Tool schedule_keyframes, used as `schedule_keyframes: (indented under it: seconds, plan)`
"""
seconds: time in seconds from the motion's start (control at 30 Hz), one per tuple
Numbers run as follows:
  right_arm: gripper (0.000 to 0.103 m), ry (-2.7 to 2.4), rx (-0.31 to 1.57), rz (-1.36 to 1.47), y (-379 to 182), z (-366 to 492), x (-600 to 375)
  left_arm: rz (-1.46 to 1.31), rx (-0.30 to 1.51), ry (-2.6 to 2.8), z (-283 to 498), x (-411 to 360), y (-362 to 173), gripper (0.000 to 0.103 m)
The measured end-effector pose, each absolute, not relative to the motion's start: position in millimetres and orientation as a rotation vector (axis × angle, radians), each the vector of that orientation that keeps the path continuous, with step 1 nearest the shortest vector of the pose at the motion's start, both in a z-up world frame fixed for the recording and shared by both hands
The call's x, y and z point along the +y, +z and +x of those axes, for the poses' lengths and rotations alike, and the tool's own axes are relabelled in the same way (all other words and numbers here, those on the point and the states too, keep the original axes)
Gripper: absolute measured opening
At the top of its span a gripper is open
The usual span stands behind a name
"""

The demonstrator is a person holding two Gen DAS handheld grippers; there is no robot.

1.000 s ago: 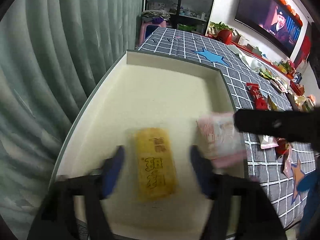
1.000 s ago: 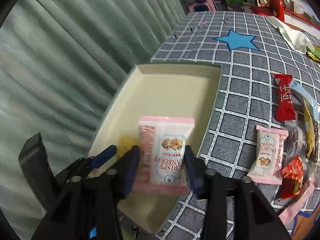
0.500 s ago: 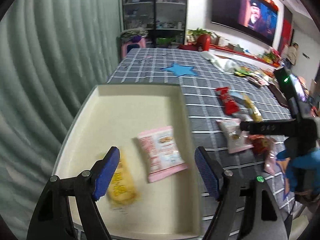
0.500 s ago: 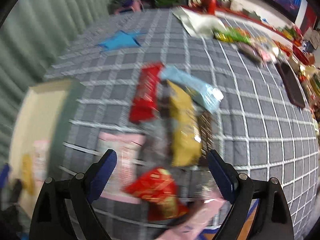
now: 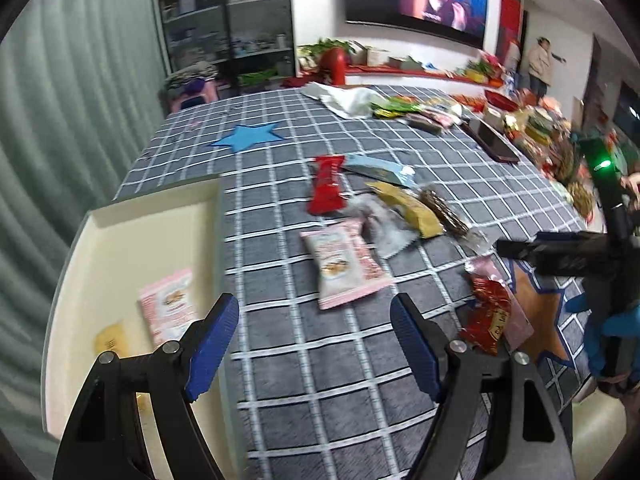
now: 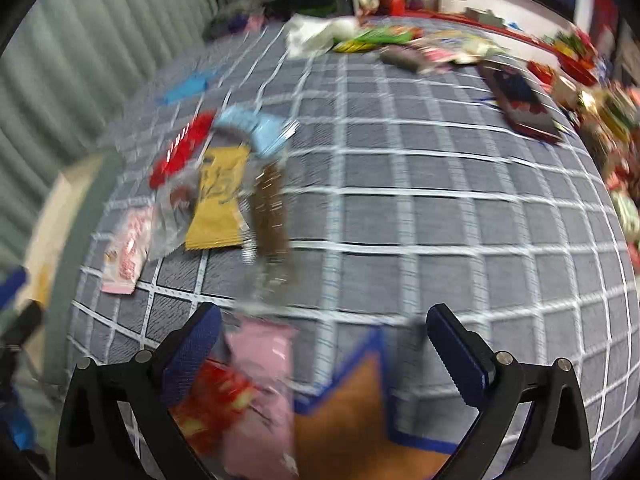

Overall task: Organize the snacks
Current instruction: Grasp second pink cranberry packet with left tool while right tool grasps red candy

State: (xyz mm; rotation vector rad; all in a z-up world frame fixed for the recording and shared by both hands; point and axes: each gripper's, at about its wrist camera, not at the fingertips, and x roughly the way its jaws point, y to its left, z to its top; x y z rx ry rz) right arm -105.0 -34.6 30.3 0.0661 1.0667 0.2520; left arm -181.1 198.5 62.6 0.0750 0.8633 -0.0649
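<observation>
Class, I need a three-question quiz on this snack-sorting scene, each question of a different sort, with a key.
1. True or false: the left gripper holds a packet.
2. How many packets lie in the tray? A) none B) two C) four
3. Fill in: the red packet lies on the ______, outside the tray.

Key: 1 false, both the left and right gripper are open and empty. 2 B, a pink packet and a yellow packet. 3 tablecloth.

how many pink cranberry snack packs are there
2. One pink cranberry pack lies inside the cream tray; the other pink cranberry pack lies on the checked tablecloth beside the snack pile. More may be hidden.
</observation>
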Motion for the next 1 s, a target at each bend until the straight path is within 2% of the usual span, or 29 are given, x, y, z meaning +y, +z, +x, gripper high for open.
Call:
schedule_keyframes:
  seconds: [0.13,0.37,0.53,0.6,0.73,0.83,0.87,0.9,0.93,1.0]
  plan:
    - [0.103,0.181,1.055,0.149,19.4,-113.3,-81.4,0.074,0.918,-0.062,-163.3,185.9,50.2,0.082]
    - [0.103,0.126,0.999,-0.065,11.4,-127.7,-64.5,0.004,1.020,0.047,-122.4,180.7,26.7,0.082]
    - [0.103,0.138,0.983,-0.062,10.3,-131.2,-68.0,-0.031,1.110,0.050,-94.4,180.7,4.0,0.082]
    - [0.103,0.137,0.982,-0.062,10.3,-130.9,-68.3,-0.031,1.089,0.067,-90.7,180.4,3.7,0.088]
    - [0.103,0.138,0.981,-0.062,10.6,-130.6,-67.9,-0.045,1.094,0.076,-87.7,179.6,3.1,0.089]
    - [0.103,0.139,0.982,-0.063,10.4,-130.6,-67.8,-0.047,1.090,0.058,-90.2,178.3,4.7,0.081]
    - [0.103,0.138,0.982,-0.063,10.4,-130.4,-68.0,-0.036,1.082,0.043,-93.2,177.2,7.0,0.069]
    - [0.103,0.138,0.982,-0.063,10.3,-130.6,-67.6,-0.025,1.075,0.027,-97.0,176.8,9.6,0.053]
    - [0.103,0.138,0.982,-0.063,10.3,-130.5,-67.8,-0.015,1.073,0.015,-99.2,175.8,10.9,0.048]
    - [0.103,0.138,0.982,-0.062,10.2,-130.5,-67.6,-0.009,1.072,-0.011,-107.6,177.5,11.0,0.044]
